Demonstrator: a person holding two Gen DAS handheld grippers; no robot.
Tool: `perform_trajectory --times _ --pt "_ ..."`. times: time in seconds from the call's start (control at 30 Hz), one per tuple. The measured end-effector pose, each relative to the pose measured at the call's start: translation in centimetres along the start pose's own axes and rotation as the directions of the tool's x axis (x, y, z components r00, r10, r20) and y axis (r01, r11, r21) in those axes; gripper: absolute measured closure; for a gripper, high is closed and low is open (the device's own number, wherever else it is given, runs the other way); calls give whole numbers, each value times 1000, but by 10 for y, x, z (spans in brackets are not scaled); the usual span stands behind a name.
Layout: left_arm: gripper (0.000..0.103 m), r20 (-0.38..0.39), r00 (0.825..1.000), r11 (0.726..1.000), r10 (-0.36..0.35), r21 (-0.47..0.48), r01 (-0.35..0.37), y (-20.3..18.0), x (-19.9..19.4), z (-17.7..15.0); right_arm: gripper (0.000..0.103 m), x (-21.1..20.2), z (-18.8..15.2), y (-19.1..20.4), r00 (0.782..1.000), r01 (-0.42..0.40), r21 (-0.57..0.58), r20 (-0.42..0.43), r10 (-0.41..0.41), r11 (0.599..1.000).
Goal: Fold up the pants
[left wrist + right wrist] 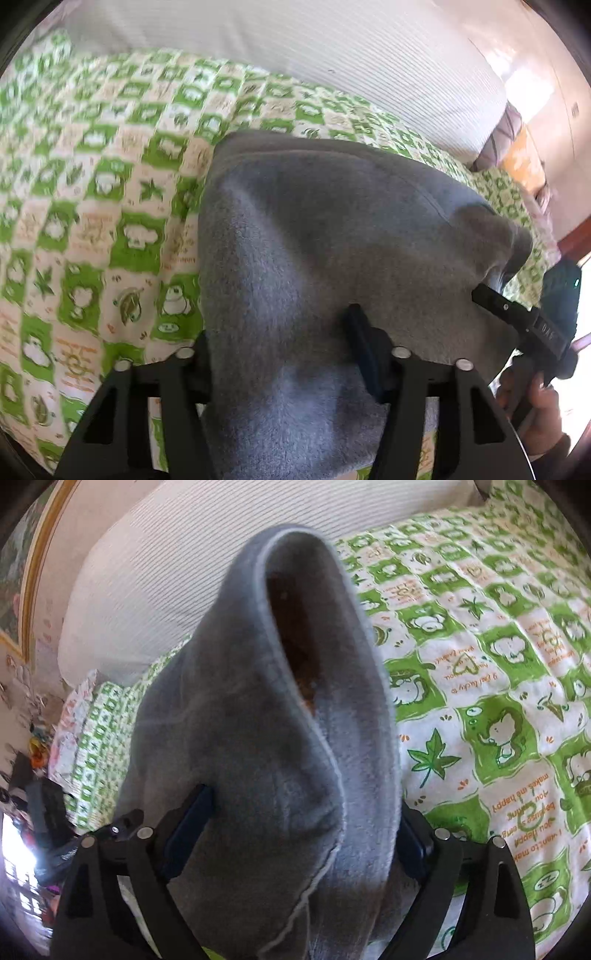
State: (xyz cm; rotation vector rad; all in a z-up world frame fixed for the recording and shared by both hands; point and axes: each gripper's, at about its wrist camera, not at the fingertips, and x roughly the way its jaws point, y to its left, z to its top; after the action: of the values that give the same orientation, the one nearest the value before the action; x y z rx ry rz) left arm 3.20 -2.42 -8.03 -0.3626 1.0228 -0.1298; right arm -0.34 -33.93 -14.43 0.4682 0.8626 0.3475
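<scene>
The grey fleece pants (pixel 314 240) are lifted above the green-and-white checked cartoon-print bedsheet (pixel 110 184), which serves as the reference surface. Fabric drapes from both tools toward the sheet.

Left gripper (pixel 280 354): grey fleece fills the gap between its black fingers (pixel 364 350) and runs forward over the sheet. The jaws are clenched on a thick bunch of the pants.

Right gripper (pixel 299 830): a folded edge of the pants (pixel 258 738) passes between its blue-padded fingers (pixel 188 830) and rises in front of the lens, forming an open tube with a dark interior. The jaws are closed on this fabric. In the left wrist view the right gripper (pixel 487 295) appears at the far right edge of the pants, above the sheet's right side, with its tip against the cloth and a hand (pixel 532 410) on its handle.

A white ribbed pillow (pixel 332 55) lies along the far edge of the sheet, behind the pants. The same pillow (pixel 166 572) shows in the right wrist view, beyond the sheet (pixel 480 664).
</scene>
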Motion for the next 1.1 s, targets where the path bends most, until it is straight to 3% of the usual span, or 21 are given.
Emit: perform_trajectory --times 0.07,0.13,0.37,0.47,0.63,0.93,1.1 --pt "56 9 1000 1000 13 18 -13 -4 -1 1 13 1 2 3 1000 9 -12 -24 -10 1000" --pt "62 15 1000 1000 12 17 -12 -1 -3 1 19 2 4 7 999 26 -44 -37 -27 999" --pt "75 53 999 1000 1 -1 -1 3 -17 -1 54 -5 5 18 1000 10 -125 0 -10 992" --pt "78 75 997 1000 4 5 -4 1 -25 -4 60 -11 6 25 999 16 -162 45 -9 987" --pt "82 97 995 1000 -4 5 4 3 -36 -7 64 -19 6 36 996 8 -213 90 11 977" --pt "86 172 985 1000 15 18 -18 10 -70 -10 67 -30 -6 60 986 -86 -281 111 121 956" --pt "87 216 976 999 36 9 -39 26 -91 -7 68 -29 -23 87 969 -162 -288 136 207 944"
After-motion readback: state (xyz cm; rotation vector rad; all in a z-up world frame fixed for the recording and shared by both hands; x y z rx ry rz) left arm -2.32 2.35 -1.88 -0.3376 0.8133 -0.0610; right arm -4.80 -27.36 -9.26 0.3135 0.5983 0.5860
